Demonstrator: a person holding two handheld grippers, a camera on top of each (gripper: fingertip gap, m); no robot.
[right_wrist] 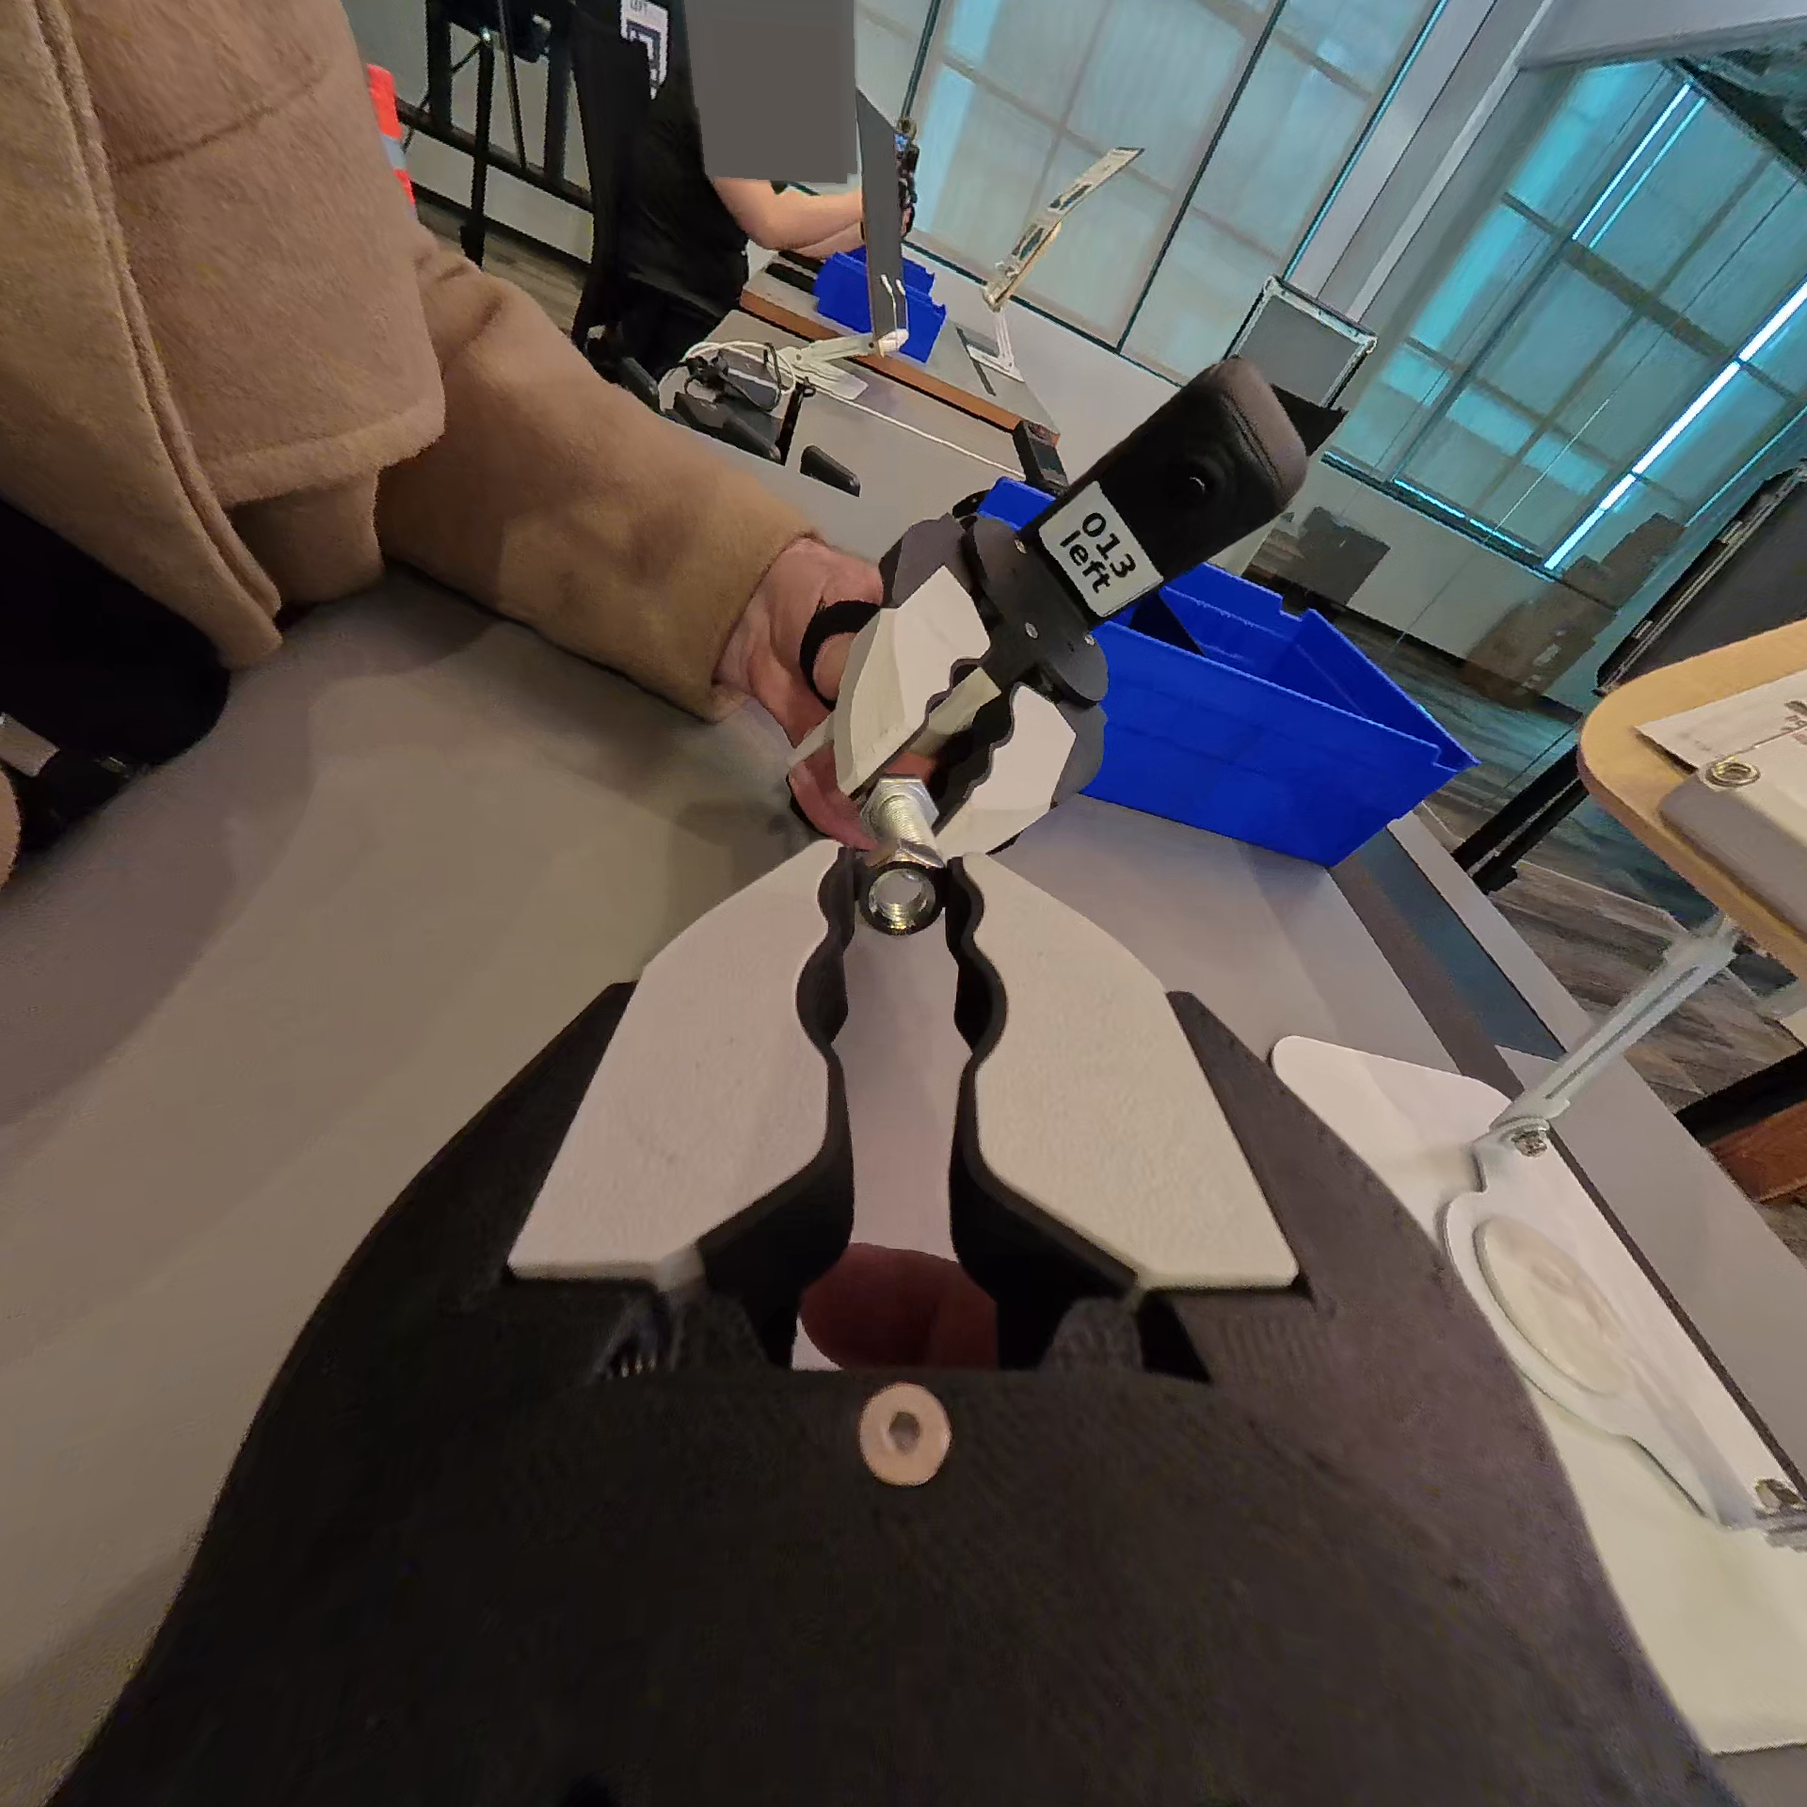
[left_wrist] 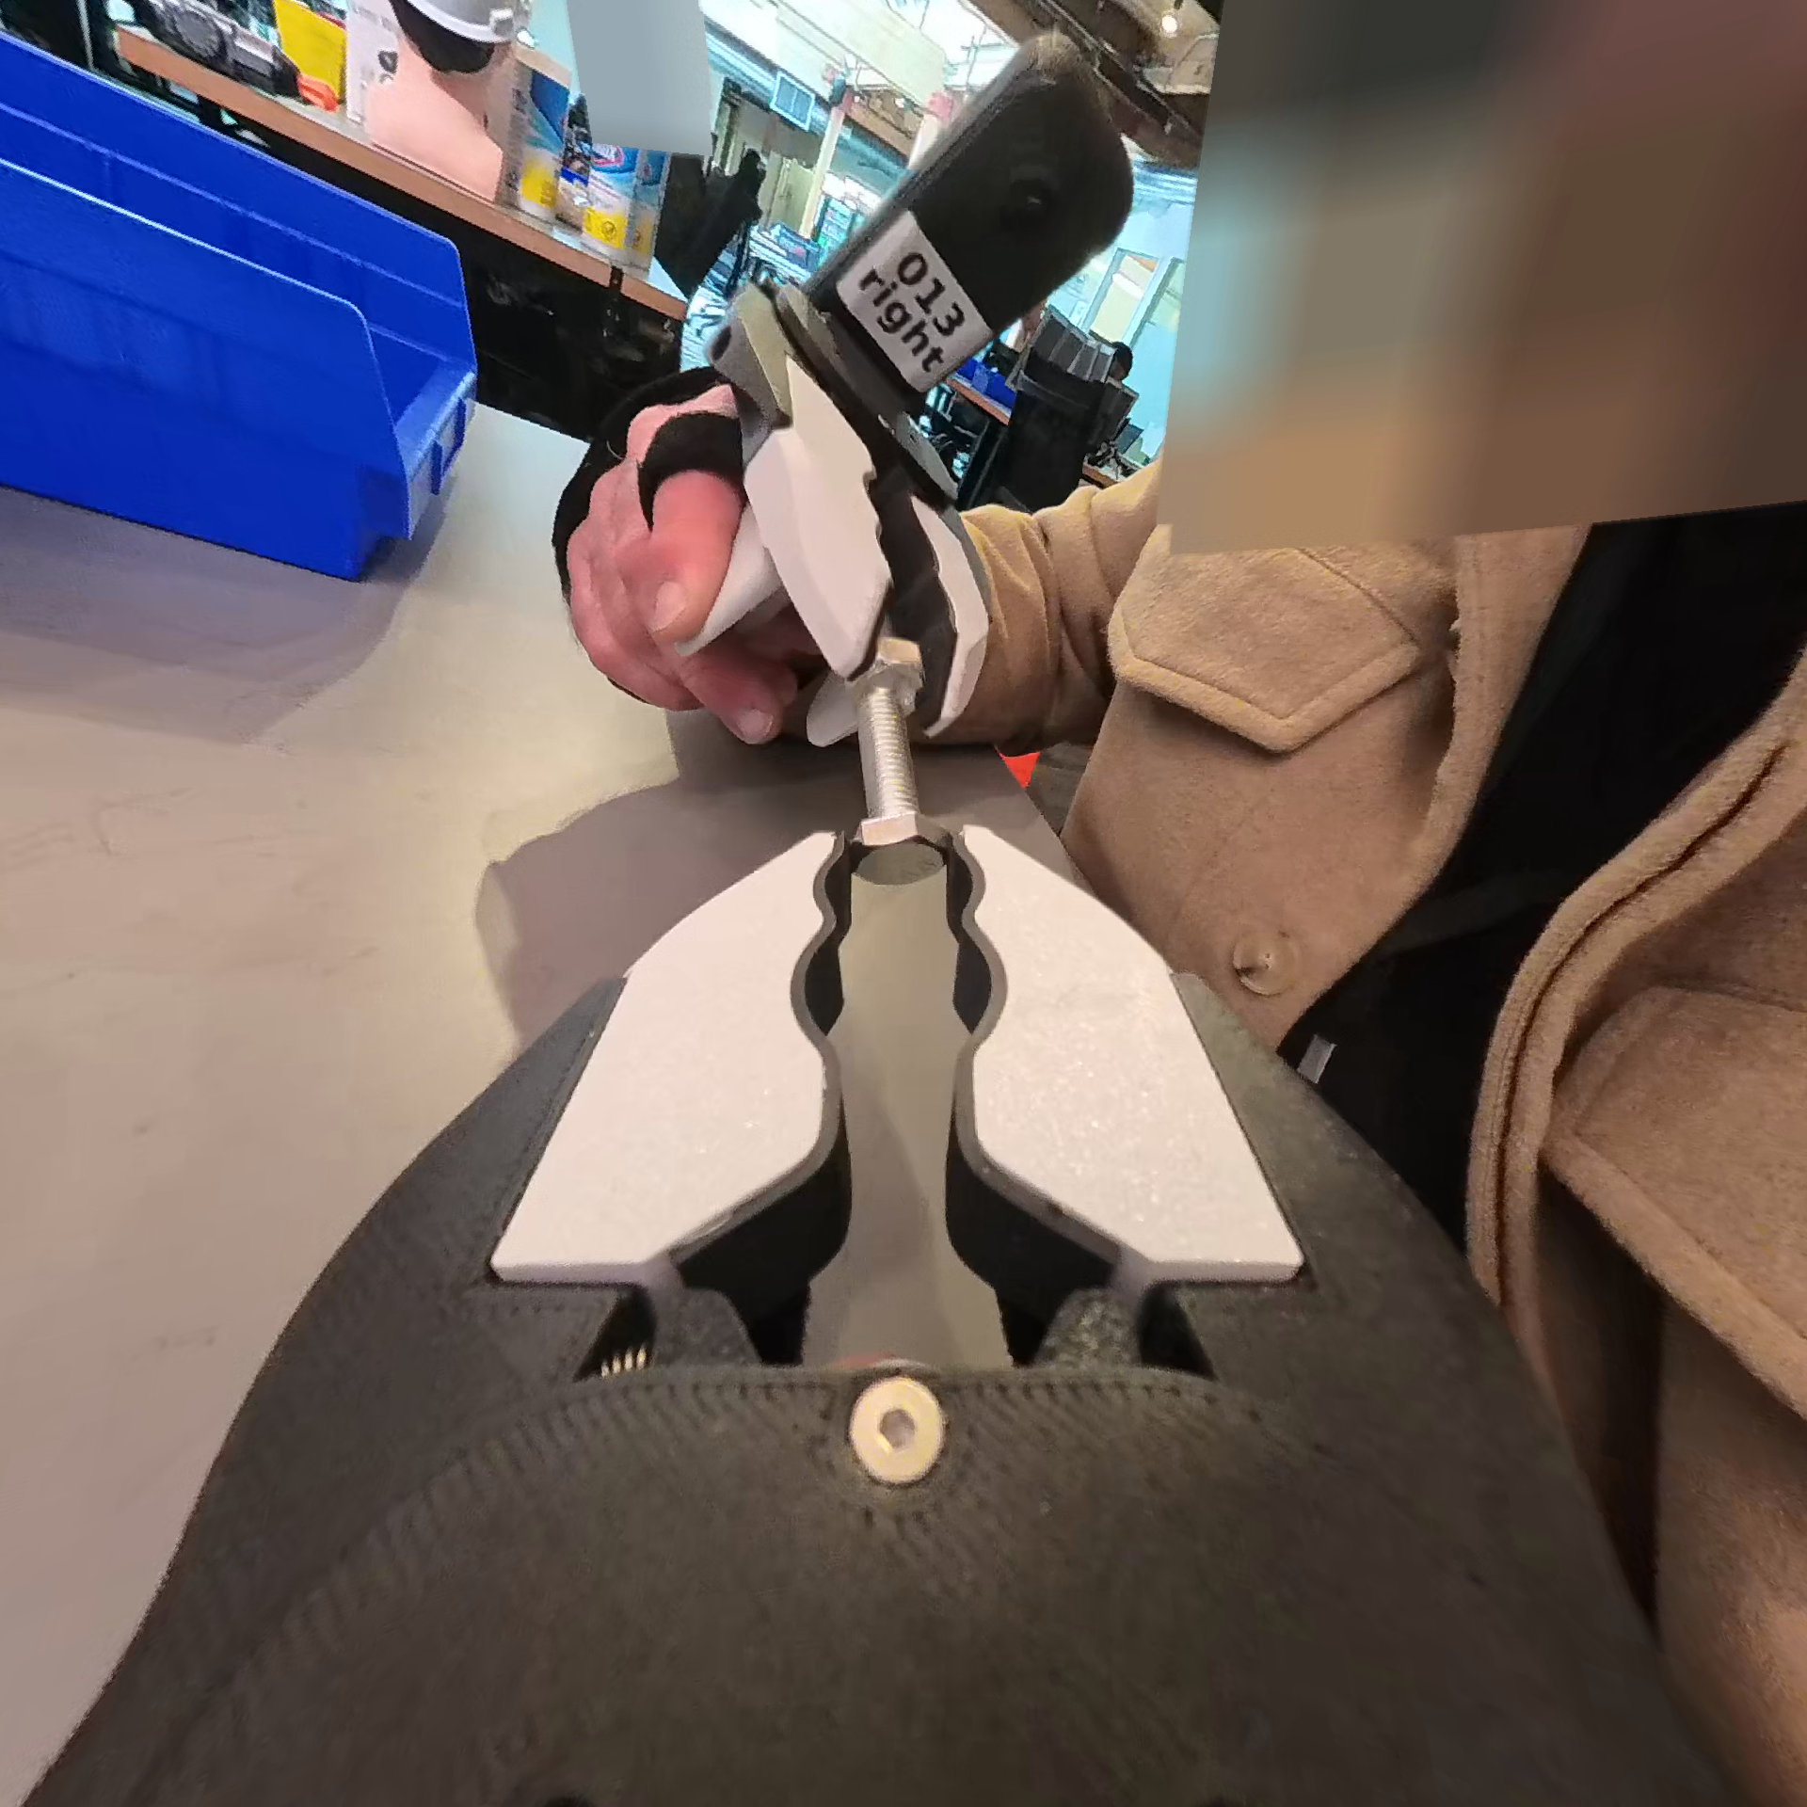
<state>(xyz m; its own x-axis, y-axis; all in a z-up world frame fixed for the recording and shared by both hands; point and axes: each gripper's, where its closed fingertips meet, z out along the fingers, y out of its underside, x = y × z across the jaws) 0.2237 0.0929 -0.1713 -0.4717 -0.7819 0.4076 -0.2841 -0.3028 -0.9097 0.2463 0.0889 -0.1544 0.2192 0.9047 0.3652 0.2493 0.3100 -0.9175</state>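
A silver bolt spans the gap between my two grippers above the grey table. My left gripper is shut on the bolt's hex head, with the threaded shaft pointing away from it. My right gripper grips a nut at the far end of the shaft. In the right wrist view, my right gripper is shut on the silver nut, whose hole faces the camera. The threaded shaft runs from the nut to the left gripper. A bare hand holds each gripper.
A person in a tan coat sits close at the table's edge. A large blue bin stands on the table, also seen behind the left gripper. A white stand base lies near the table's right edge. A round wooden table stands beyond.
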